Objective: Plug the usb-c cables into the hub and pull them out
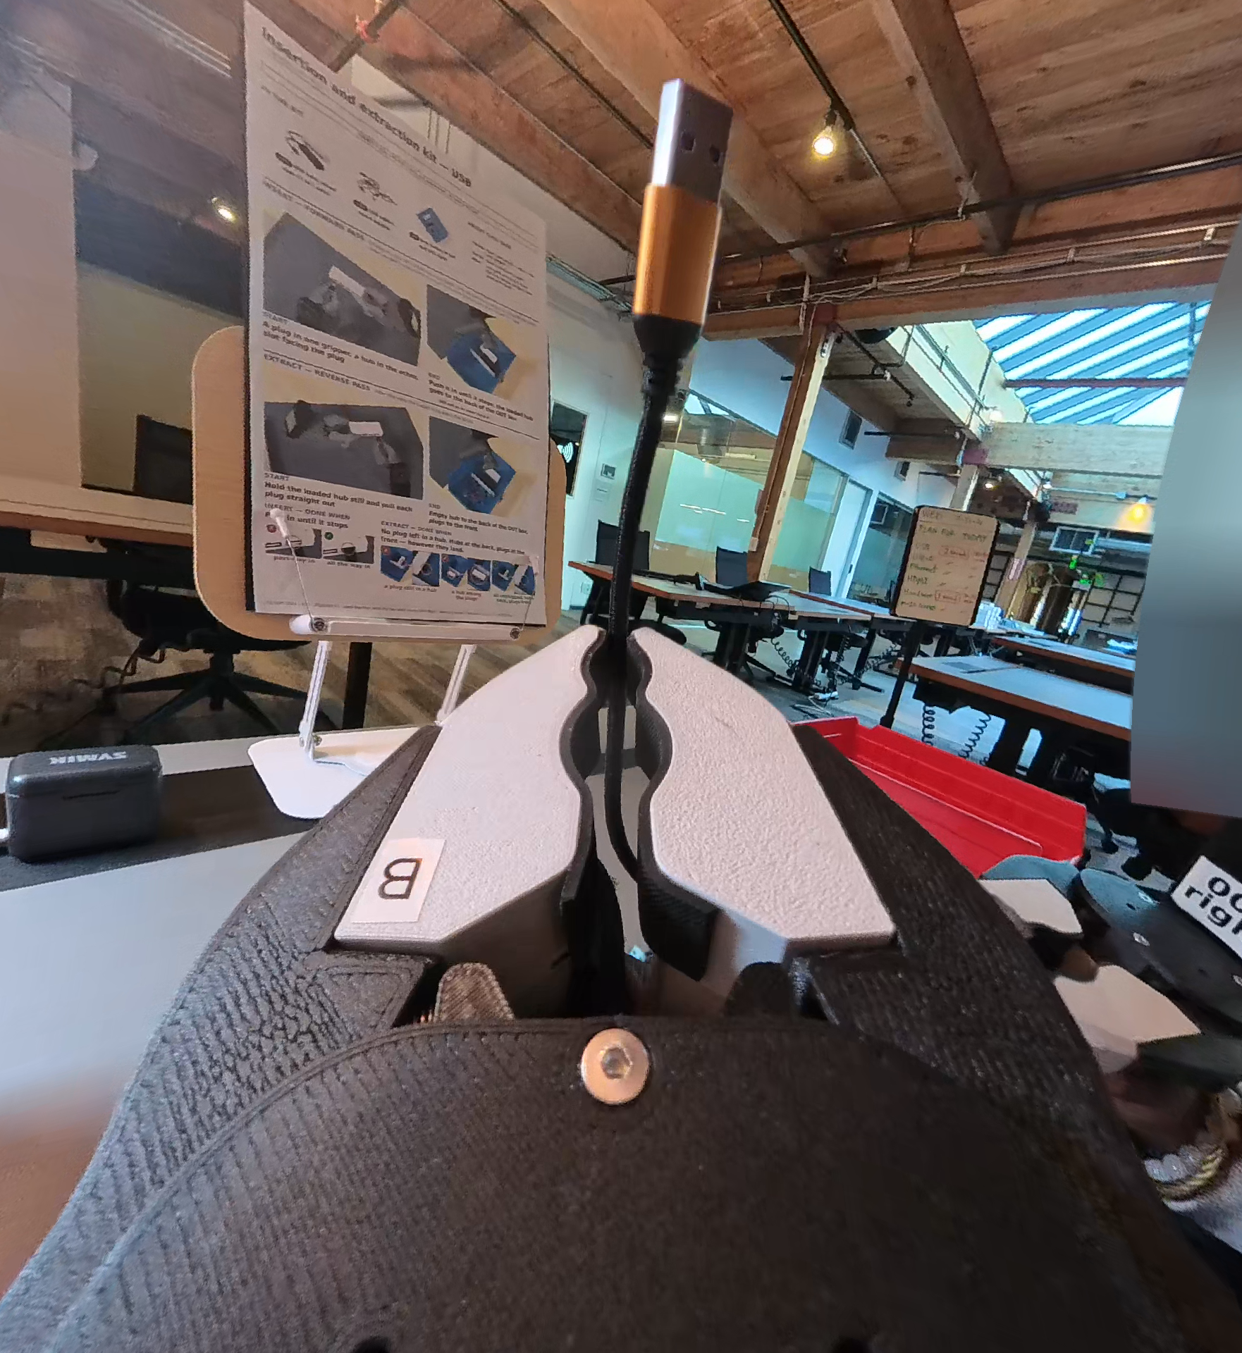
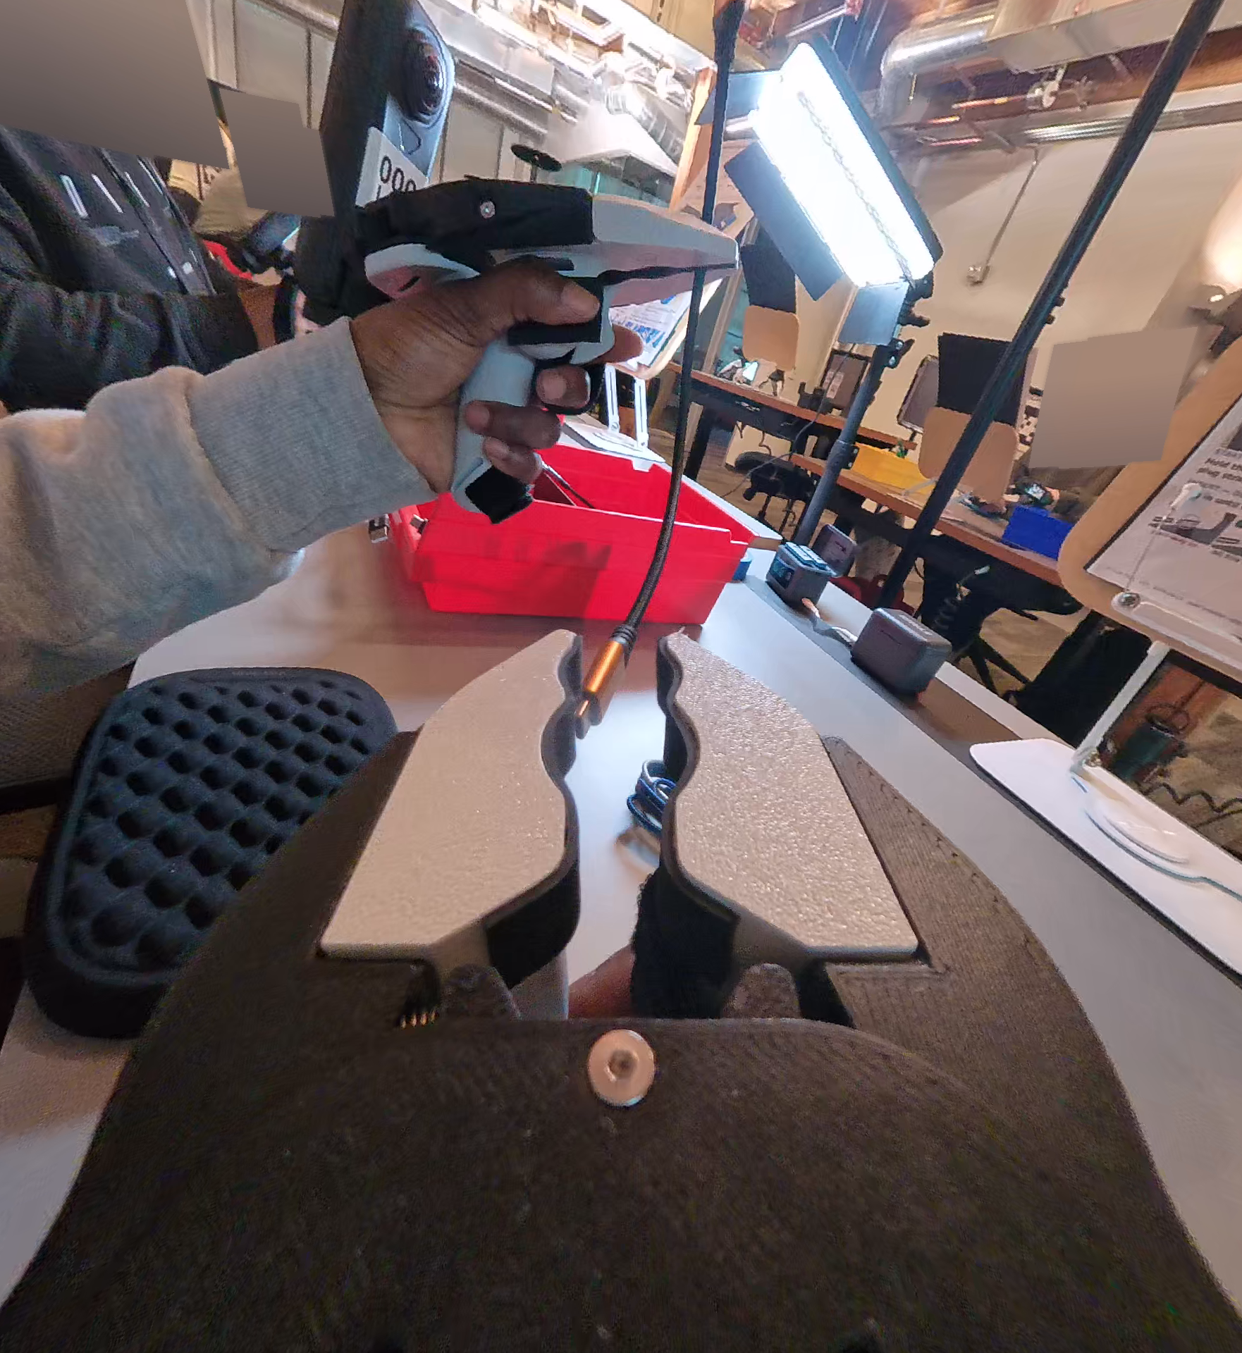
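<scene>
You are holding a cable (image 1: 629, 512) with a matt black braided sheath, a satin orange metal sleeve and a shiny bare-metal plug. Your gripper fingers (image 1: 501, 791) are showing grainy grey plastic; the red bin (image 2: 567, 556) is looking glossy, smooth plastic.

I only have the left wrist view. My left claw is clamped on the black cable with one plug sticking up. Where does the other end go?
Observer: In the right wrist view the cable hangs down from the left claw to a second orange-sleeved plug.
Operator: Is the right claw holding that plug?
Observer: No. The right claw is open, with the plug between its fingertips. I cannot tell if it touches either one.
Operator: Any hub nearby?
Observer: None shows. A coiled blue cable lies on the table beneath the open claw.
</scene>
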A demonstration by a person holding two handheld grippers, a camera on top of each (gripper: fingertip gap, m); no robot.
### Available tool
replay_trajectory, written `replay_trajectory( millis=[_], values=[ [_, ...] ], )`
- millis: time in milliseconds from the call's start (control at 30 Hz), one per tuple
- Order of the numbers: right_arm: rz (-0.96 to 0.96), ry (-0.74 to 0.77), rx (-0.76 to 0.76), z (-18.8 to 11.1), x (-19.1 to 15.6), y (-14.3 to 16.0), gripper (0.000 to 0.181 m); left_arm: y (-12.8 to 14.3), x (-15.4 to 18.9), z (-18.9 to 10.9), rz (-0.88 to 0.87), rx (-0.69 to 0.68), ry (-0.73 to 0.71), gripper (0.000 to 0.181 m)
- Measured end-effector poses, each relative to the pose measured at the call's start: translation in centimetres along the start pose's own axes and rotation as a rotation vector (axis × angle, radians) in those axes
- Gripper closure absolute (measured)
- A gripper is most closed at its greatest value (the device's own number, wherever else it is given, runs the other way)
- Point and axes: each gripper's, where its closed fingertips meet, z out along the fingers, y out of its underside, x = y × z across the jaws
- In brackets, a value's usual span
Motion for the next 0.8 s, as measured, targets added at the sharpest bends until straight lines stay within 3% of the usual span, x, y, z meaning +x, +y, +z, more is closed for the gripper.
replay_trajectory(
  millis=[333,533,633,733,800],
  values=[
    [-0.020,0.016,-0.017,0.4,-0.6,0.8,0.160,-0.2,-0.2,-0.2,-0.021,0.025,-0.011,0.177],
    [0.010,0.027,-0.040,0.4,-0.2,1.2,0.175,-0.1,-0.1,-0.3,-0.069,0.030,0.004,0.177],
    [0.354,-0.032,-0.057,0.3,0.4,2.1,0.175,2.1,-0.7,0.2,-0.054,-0.099,-0.019,0.175],
    [0.838,-0.124,-0.037,-0.3,1.5,3.4,0.175,5.8,-1.7,0.0,0.018,-0.318,-0.032,0.134],
    [1.055,-0.181,-0.052,-0.8,1.9,4.5,0.175,7.3,-2.1,-0.7,0.140,-0.383,-0.065,0.109]
  ],
)
